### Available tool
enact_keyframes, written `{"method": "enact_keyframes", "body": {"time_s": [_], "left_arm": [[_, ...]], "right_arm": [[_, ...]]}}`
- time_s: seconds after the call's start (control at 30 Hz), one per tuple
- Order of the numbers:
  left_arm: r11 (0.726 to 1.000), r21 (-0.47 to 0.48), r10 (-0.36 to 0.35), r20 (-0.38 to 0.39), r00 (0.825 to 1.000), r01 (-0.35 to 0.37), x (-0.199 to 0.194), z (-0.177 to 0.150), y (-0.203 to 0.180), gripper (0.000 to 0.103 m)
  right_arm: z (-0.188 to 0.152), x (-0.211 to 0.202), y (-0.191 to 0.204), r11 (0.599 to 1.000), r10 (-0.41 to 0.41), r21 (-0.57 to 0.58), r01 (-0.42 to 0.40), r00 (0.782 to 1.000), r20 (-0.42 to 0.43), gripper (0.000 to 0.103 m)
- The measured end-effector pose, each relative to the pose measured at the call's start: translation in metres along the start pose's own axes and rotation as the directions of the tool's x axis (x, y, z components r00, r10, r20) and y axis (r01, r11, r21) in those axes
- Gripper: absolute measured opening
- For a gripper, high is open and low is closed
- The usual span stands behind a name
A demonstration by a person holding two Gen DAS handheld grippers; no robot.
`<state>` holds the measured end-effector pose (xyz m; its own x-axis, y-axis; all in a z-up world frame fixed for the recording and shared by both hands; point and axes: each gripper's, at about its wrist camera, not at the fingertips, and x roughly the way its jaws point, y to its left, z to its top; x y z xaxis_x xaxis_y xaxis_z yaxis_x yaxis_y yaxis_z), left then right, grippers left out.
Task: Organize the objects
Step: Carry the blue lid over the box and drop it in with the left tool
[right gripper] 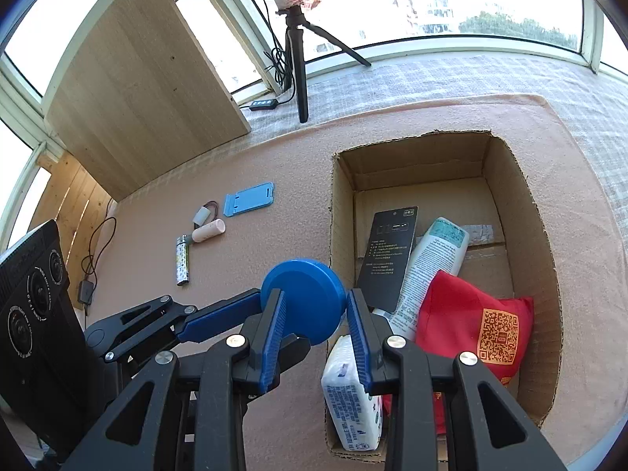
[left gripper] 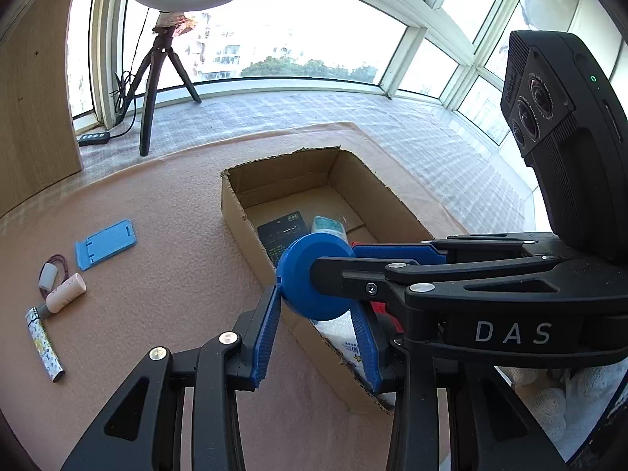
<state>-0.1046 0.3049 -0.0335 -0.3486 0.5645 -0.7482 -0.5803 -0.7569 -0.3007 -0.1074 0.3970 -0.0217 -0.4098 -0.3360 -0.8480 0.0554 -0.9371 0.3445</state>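
Both grippers, left (left gripper: 318,306) and right (right gripper: 314,314), clamp my disc (right gripper: 302,300); only right view shows the pouch (right gripper: 471,325) inside the box (right gripper: 522,212), left's blocked.

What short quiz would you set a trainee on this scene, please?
1. True or false: the cardboard box is empty.
2. Which item lies on the pink mat, outside the box? A. red pouch B. blue phone stand C. tissue pack
3. What do the left tool and right tool grip together?

Key: 1. False. 2. B. 3. The blue disc.
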Motion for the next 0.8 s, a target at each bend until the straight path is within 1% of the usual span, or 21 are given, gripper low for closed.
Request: {"method": "enact_keyframes", "body": {"time_s": [0.3, 0.37, 0.4, 0.43, 0.47, 0.5, 0.53, 0.6, 0.8], "left_arm": [[0.999, 0.033, 0.004, -0.02, 1.0, -0.003, 0.019, 0.013, -0.018, 0.04], [0.999, 0.045, 0.024, -0.02, 1.0, -0.023, 0.022, 0.014, -0.019, 0.04], [0.998, 0.053, 0.04, -0.021, 0.999, -0.039, 0.023, 0.014, -0.02, 0.042], [0.997, 0.058, 0.058, -0.027, 0.998, -0.057, 0.023, 0.015, -0.019, 0.046], [0.996, 0.056, 0.07, -0.03, 0.997, -0.069, 0.024, 0.015, -0.018, 0.057], [0.996, 0.052, 0.078, -0.027, 0.997, -0.076, 0.023, 0.015, -0.017, 0.063], [0.995, 0.049, 0.083, -0.027, 0.996, -0.081, 0.022, 0.015, -0.014, 0.063], [0.995, 0.042, 0.089, -0.026, 0.996, -0.088, 0.02, 0.014, -0.01, 0.063], [0.995, 0.017, 0.1, -0.023, 0.995, -0.1, 0.012, 0.009, 0.006, 0.063]], "right_arm": [[0.004, -0.005, -0.03, 0.999, -0.015, 0.038, 0.015, 1.0, 0.01, 0.029], [0.004, -0.005, -0.033, 0.999, -0.018, 0.04, 0.018, 1.0, 0.012, 0.029], [0.005, -0.005, -0.034, 0.999, -0.019, 0.039, 0.018, 1.0, 0.013, 0.029], [0.005, -0.005, -0.034, 0.999, -0.025, 0.038, 0.025, 1.0, 0.019, 0.031], [0.005, -0.005, -0.035, 0.999, -0.04, 0.039, 0.039, 0.999, 0.023, 0.036], [0.006, -0.005, -0.036, 0.998, -0.057, 0.043, 0.056, 0.998, 0.021, 0.052], [0.006, -0.005, -0.037, 0.996, -0.068, 0.051, 0.067, 0.997, 0.029, 0.059], [0.005, -0.006, -0.04, 0.995, -0.08, 0.066, 0.077, 0.996, 0.043, 0.06], [0.006, -0.005, -0.039, 0.994, -0.078, 0.074, 0.075, 0.996, 0.043, 0.06]]}}
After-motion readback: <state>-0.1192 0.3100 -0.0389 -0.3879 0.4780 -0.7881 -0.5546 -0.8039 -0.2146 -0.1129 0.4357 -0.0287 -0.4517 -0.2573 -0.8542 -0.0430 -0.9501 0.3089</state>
